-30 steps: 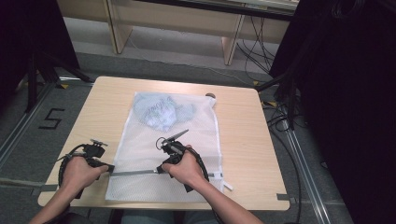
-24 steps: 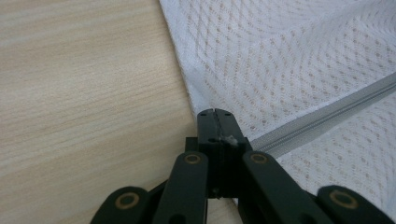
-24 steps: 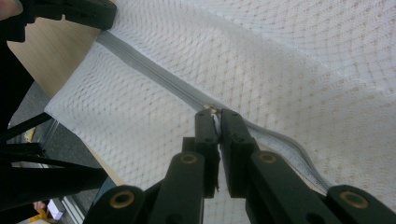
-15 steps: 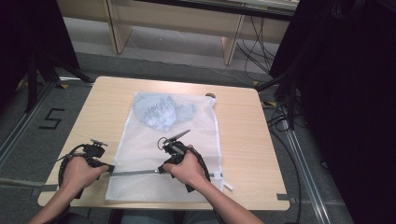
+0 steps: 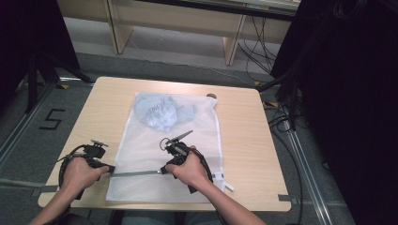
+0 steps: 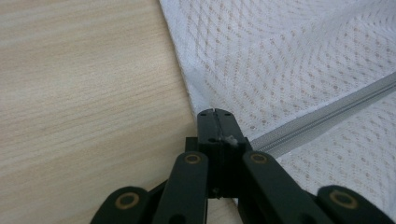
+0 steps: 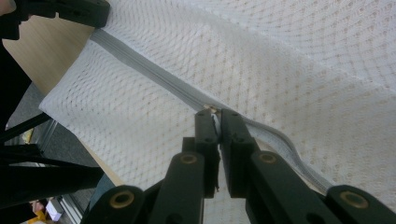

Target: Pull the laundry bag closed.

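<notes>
Zipping the mesh bag (image 5: 159, 159) on the table (image 5: 239, 136)

The left gripper (image 6: 215, 125) pinches the bag's edge; the right gripper (image 7: 218, 122) is closed on the zip pull (image 7: 213, 110). Keep the edge tight and pull straight along the zip (image 5: 136, 173).

We see the desk (image 5: 244, 140) evenly and brightly lit from overhead, with soft, short shadows; the surroundings fall dark, the high view is slightly soft, and both gripper views stay sharp.
</notes>
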`<action>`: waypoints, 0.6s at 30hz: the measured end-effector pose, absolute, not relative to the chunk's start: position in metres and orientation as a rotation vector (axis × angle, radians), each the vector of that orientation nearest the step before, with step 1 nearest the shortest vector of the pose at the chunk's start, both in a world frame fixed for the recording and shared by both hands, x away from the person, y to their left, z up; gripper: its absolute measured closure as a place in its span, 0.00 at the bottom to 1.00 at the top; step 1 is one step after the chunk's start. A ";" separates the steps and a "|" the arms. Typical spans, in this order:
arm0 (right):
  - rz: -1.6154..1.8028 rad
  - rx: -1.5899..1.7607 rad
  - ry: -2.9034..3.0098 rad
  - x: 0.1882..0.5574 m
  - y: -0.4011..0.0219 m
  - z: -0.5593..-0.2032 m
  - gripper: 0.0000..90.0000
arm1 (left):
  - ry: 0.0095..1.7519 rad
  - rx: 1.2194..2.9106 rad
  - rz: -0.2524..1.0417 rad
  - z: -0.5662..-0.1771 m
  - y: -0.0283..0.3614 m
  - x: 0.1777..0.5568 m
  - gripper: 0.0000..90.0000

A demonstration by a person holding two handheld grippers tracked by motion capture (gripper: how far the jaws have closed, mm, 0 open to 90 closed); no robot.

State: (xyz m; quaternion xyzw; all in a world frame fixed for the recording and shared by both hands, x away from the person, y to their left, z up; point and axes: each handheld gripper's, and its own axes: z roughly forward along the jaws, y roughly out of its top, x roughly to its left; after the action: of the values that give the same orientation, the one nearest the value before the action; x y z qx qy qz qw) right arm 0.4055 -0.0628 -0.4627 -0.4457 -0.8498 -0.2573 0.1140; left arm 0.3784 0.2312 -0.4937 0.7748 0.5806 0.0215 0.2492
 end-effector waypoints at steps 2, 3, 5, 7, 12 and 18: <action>-0.753 -1.307 -2.494 0.405 -0.063 -0.462 0.97 | 1.585 2.112 0.058 -0.493 0.231 0.378 1.00; -0.740 -1.307 -2.525 0.406 -0.063 -0.462 0.97 | 1.584 2.113 0.059 -0.493 0.231 0.378 1.00; -0.730 -1.333 -2.537 0.404 -0.062 -0.460 0.97 | 1.585 2.112 0.058 -0.493 0.231 0.378 1.00; -0.728 -1.352 -2.521 0.404 -0.061 -0.460 0.97 | 1.582 2.111 0.056 -0.494 0.231 0.378 1.00; -0.719 -1.356 -2.525 0.404 -0.062 -0.458 0.97 | 1.585 2.114 0.056 -0.493 0.232 0.378 1.00; -0.725 -1.361 -2.520 0.404 -0.065 -0.459 0.97 | 1.579 2.123 0.053 -0.493 0.232 0.379 1.00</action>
State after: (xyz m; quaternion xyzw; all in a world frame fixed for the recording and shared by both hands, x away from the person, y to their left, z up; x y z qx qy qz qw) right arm 0.4040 -0.0648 -0.4593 -0.4588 -0.8492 -0.2443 0.0934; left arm 0.3787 0.2321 -0.4932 0.7777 0.5786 0.0193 0.2450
